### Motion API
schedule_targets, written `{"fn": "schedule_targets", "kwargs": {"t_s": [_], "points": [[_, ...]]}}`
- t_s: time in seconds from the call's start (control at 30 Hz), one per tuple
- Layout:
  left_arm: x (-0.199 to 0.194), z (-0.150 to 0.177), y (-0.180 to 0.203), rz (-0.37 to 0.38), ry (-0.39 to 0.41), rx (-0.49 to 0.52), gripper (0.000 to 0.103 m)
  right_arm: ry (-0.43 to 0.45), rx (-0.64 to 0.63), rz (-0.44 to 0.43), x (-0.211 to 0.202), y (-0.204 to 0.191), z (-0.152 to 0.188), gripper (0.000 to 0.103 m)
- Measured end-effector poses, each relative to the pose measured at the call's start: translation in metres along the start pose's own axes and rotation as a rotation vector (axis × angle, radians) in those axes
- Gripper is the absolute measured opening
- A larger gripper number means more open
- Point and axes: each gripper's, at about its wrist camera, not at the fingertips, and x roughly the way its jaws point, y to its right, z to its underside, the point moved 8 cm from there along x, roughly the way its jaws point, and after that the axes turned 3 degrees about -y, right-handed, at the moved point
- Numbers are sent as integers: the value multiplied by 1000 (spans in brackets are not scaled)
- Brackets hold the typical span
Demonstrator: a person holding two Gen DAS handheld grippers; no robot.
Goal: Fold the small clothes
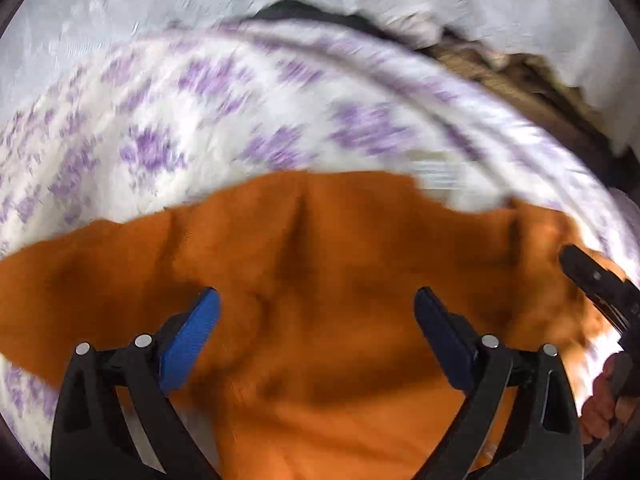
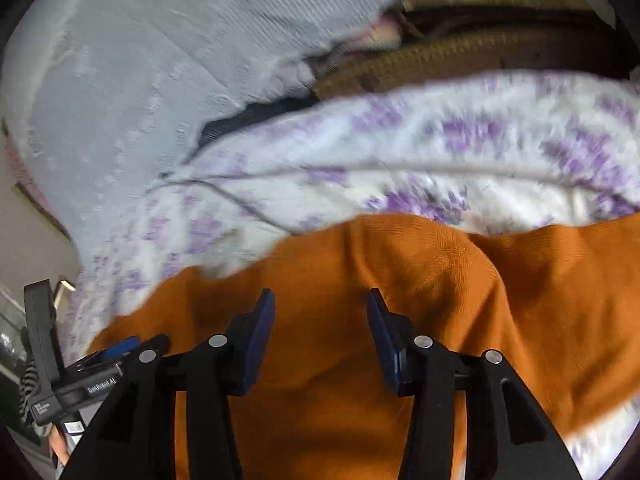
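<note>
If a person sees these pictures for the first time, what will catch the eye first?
The bright orange garment stands out first, lying rumpled on a white bed cover with purple flowers. Next come the blue-padded fingers of the left gripper and the right gripper, both open above the orange cloth with nothing pinched. Behind the bed, a brown woven thing lies under pale fabric.

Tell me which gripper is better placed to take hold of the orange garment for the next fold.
Probably the right gripper: its jaws stand narrower, over a raised ridge in the orange garment. The left gripper is spread wide above flatter cloth. Both are open and hold nothing; motion blur leaves this uncertain.
</note>
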Motion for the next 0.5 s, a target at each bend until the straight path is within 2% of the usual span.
{"fn": "schedule_targets", "kwargs": {"t_s": [0.03, 0.07, 0.13, 0.2, 0.33, 0.43, 0.5], "points": [[15, -2, -4, -27, 1, 12, 99, -7, 5, -6, 9, 5, 1, 46], [14, -2, -2, -47, 33, 33, 99, 30, -8, -35, 11, 7, 0, 46], [9, -2, 7, -100, 63, 80, 98, 28, -7, -43, 8, 8, 1, 45], [5, -2, 9, -103, 84, 100, 98, 53, -25, -39, 1, 4, 1, 45], [-29, 5, 1, 32, 151, 29, 98, 96, 4, -95, -32, 8, 12, 47], [-56, 19, 3, 79, 175, 21, 98, 157, 44, -85, -66, 22, 20, 53], [-70, 35, 12, 93, 173, 49, 98, 178, 98, -87, -85, 39, 28, 53]]}}
